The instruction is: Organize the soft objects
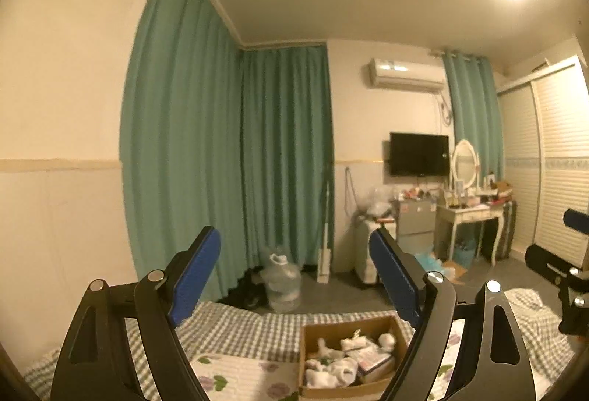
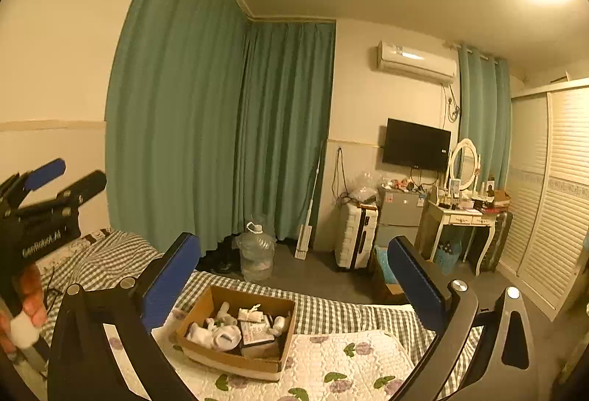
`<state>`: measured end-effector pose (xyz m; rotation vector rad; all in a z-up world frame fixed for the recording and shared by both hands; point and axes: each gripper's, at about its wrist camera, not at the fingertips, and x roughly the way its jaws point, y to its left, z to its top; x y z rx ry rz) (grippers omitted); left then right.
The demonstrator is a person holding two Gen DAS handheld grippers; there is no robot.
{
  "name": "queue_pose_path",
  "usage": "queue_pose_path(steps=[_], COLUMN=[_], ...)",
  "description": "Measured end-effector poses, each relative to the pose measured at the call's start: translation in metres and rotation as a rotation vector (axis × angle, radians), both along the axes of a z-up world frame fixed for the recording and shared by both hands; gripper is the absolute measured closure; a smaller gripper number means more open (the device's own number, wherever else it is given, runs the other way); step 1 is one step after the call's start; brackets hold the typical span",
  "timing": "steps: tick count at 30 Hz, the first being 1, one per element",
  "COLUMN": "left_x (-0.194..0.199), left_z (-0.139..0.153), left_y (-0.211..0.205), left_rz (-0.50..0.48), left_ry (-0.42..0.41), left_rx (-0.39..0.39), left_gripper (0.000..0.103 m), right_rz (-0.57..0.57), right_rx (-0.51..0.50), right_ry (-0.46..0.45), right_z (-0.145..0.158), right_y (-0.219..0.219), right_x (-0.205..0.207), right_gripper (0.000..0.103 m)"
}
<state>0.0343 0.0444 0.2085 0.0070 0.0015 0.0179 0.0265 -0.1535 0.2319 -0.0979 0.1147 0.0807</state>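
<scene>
An open cardboard box (image 1: 307,353) (image 2: 283,358) sits on the bed, on a white floral quilt (image 2: 349,360). It holds several white socks (image 1: 331,369) (image 2: 224,333) and small packets. My left gripper (image 1: 294,276) is open and empty, raised above and behind the box. My right gripper (image 2: 294,276) is open and empty, also raised above the box. The left gripper also shows at the left edge of the right wrist view (image 2: 48,195), held by a hand. The right gripper shows at the right edge of the left wrist view (image 1: 563,272).
A checked green-and-white sheet (image 2: 331,312) covers the bed. Beyond the bed are a water jug (image 2: 256,254), teal curtains (image 2: 221,128), a white suitcase (image 2: 355,235), a small fridge (image 2: 399,217), a dressing table (image 2: 464,217), a wall TV (image 2: 416,143) and a wardrobe (image 2: 552,187).
</scene>
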Motion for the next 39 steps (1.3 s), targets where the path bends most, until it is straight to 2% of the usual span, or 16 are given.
queue_pose_path(steps=[6, 11, 16, 22, 29, 39], left_x=[-0.004, 0.005, 0.019, 0.021, 0.016, 0.015], left_z=[-0.057, -0.116, -0.147, -0.155, -0.156, -0.164], left_y=[-0.001, 0.007, -0.005, -0.002, -0.001, -0.003], left_rz=[0.016, 0.011, 0.024, -0.008, -0.010, -0.035], left_ry=[0.030, 0.125, 0.178, 0.228, 0.232, 0.250], left_rx=[0.055, 0.059, 0.117, 0.078, 0.061, 0.056], left_gripper=[0.019, 0.019, 0.019, 0.019, 0.019, 0.019], right_rz=[0.037, 0.021, 0.009, -0.004, -0.027, -0.034], right_rx=[0.097, 0.175, 0.146, 0.140, 0.162, 0.154], right_ry=[0.022, 0.040, 0.123, 0.140, 0.121, 0.134], right_z=[-0.059, -0.128, -0.175, -0.183, -0.170, -0.171], right_y=[0.007, 0.009, 0.023, 0.025, 0.012, 0.010], right_x=[0.004, 0.017, 0.035, 0.044, 0.044, 0.046], right_gripper=[0.000, 0.000, 0.000, 0.000, 0.000, 0.000])
